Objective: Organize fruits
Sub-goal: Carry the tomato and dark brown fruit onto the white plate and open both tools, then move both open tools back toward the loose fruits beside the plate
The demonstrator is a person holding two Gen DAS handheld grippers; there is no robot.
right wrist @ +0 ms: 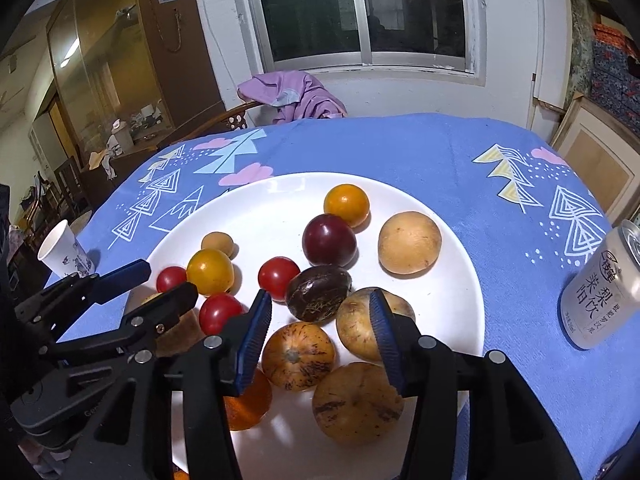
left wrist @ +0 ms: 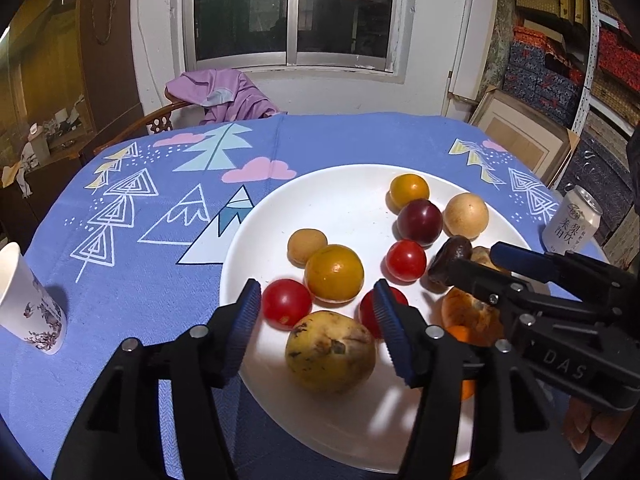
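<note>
A white plate (left wrist: 344,188) (right wrist: 260,216) on the blue tablecloth holds several fruits: red tomatoes (left wrist: 287,303) (right wrist: 278,273), yellow-orange fruits (left wrist: 334,274) (right wrist: 346,204), a dark plum (left wrist: 419,222) (right wrist: 329,239), tan round fruits (left wrist: 466,215) (right wrist: 409,242) and a dark passion fruit (right wrist: 318,292). My left gripper (left wrist: 316,316) is open, its fingers astride a spotted yellow fruit (left wrist: 330,350). My right gripper (right wrist: 318,330) is open over a striped orange fruit (right wrist: 298,356) and a tan fruit (right wrist: 360,330). Each gripper shows in the other's view, the right one (left wrist: 476,258) and the left one (right wrist: 160,280).
A paper cup (left wrist: 28,304) (right wrist: 64,254) stands at the table's left. A drink can (left wrist: 572,220) (right wrist: 600,296) stands at the right. A chair with a purple garment (left wrist: 224,96) (right wrist: 296,94) is behind the table. Boxes and frames (left wrist: 552,80) crowd the right side.
</note>
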